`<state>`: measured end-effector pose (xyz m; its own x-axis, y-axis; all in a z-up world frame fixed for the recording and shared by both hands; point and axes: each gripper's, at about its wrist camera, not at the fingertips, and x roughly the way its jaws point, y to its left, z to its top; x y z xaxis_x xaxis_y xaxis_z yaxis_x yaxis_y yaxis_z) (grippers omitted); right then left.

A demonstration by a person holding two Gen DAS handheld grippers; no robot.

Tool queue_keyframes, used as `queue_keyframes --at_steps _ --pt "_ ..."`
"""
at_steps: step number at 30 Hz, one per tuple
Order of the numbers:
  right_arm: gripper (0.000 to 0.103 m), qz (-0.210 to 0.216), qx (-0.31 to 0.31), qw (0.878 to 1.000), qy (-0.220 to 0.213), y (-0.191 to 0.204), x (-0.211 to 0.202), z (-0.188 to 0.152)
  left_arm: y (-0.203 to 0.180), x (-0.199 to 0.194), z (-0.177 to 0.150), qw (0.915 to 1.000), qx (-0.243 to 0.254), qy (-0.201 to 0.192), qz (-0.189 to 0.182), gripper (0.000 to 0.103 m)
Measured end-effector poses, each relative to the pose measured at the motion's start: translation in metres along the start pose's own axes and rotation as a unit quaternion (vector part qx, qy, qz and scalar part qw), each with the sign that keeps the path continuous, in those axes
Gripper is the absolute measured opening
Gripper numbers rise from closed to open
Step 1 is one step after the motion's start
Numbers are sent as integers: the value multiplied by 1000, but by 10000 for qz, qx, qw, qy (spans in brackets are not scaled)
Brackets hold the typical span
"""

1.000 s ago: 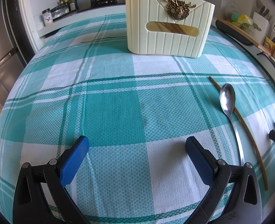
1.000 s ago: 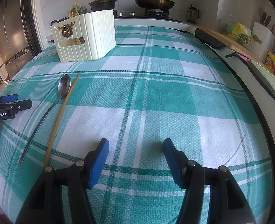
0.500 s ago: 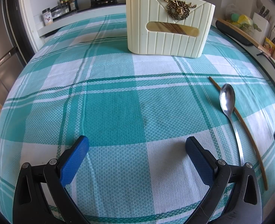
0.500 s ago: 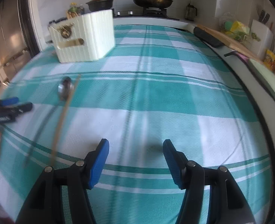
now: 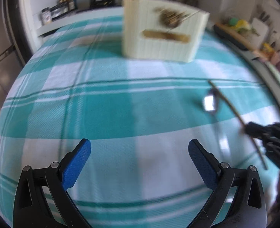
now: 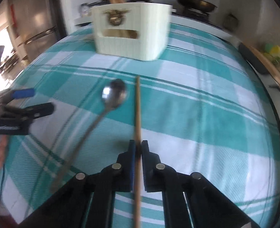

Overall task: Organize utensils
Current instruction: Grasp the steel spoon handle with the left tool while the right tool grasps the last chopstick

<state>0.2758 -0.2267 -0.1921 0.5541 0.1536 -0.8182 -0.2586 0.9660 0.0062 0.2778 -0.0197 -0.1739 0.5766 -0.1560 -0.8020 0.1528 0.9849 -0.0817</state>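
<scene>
Since a second ago the right gripper (image 6: 138, 148) has swung left and clamped the chopstick (image 6: 137, 114) mid-shaft; spoon (image 6: 113, 95) lies just left. Left gripper (image 5: 140, 157) hovers spread, empty. Judged light, stiff, slippery: hold near middle

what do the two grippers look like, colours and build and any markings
Both are the same build: black plastic linkage arms with round silver pivot pins, ending in flat blue pads. The left gripper shows its blue pads clearly. From the right wrist view its black body carries blurred white lettering. The right gripper matches, its pads mostly edge-on.
</scene>
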Motion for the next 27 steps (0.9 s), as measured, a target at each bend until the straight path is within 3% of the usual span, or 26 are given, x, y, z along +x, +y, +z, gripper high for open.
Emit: queue_keyframes --at_steps 4,8,9,11,12,14,15,16,17,25,27 --pt "6 -144 255 9995 -68 -18 -9 -12 -47 1 9 9984 440 44 -344 102" --pt "6 -154 338 9992 -150 -24 -18 -23 -87 31 9 9966 777 264 -75 101" --pt "6 -161 342 9992 -159 -25 -19 -25 -92 38 8 9958 855 311 82 95" --pt "6 -186 339 9991 -178 -23 -22 -28 -93 39 4 9969 769 183 54 87" --pt "6 -198 336 9991 -194 -24 -23 -29 -90 37 4 9975 688 158 33 77" --pt "6 -197 335 9990 -240 -27 -25 -34 -83 31 5 9980 621 78 60 47" --pt "6 -188 342 9989 -268 -28 -25 -34 -80 29 5 9981 596 59 106 26" --pt "6 -183 352 9988 -283 -28 -26 -36 -74 26 4 9984 548 50 138 11" --pt "6 -186 366 9987 -296 -28 -25 -35 -68 24 3 9988 479 69 97 7" --pt "6 -269 352 9982 -410 -27 -25 -37 -10 15 -7 9995 34 108 305 6" --pt "6 -276 364 9980 -426 -27 -26 -38 2 13 -10 9997 -3 167 177 7"
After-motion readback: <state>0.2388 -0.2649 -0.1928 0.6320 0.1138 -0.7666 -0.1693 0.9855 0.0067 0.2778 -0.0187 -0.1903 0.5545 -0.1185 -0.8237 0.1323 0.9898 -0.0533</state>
